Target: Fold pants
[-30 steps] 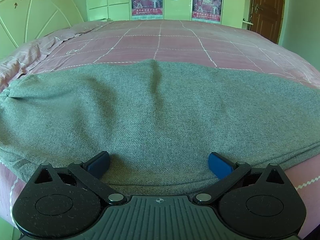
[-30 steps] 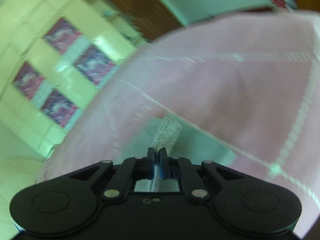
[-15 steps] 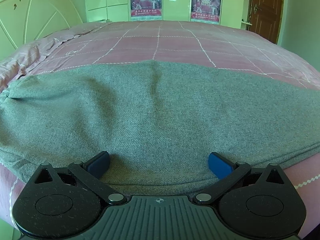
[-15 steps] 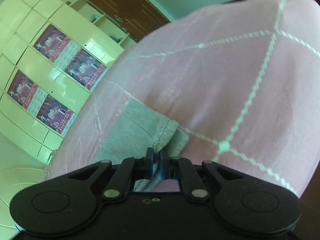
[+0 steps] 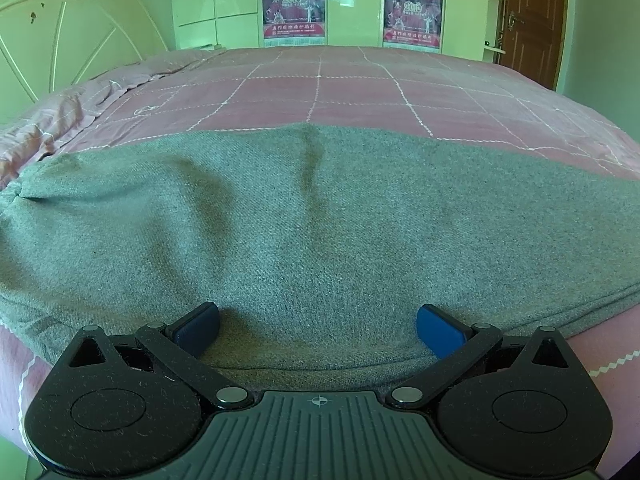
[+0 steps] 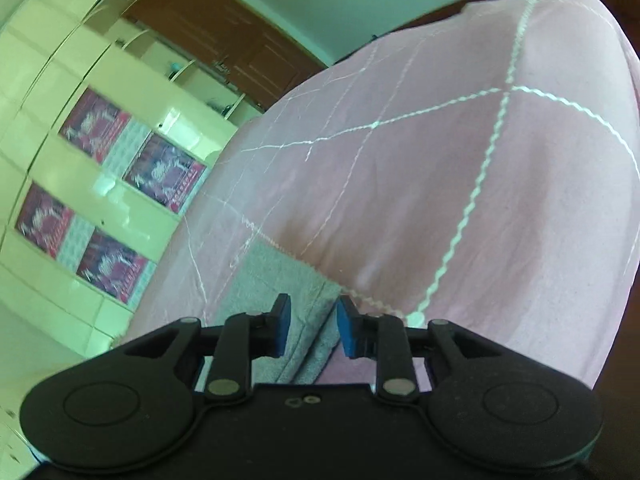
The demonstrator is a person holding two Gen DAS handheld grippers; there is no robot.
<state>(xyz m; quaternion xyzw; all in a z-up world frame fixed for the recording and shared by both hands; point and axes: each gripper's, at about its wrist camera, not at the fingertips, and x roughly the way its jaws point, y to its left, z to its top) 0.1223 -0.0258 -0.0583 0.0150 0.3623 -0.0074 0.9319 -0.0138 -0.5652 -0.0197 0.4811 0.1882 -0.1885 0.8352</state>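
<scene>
Grey pants [image 5: 320, 232] lie flat across the pink bed [image 5: 320, 80], the left gripper [image 5: 318, 322] spread wide over their near edge, probably to pin them, while the right gripper [image 6: 310, 330], jaws just opening, frees the hem [image 6: 288, 280] only its view shows.

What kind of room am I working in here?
A bedroom, most likely: the pants lie on a bed with a pink quilted cover, a headboard at one end and a wardrobe with posters behind it.
</scene>
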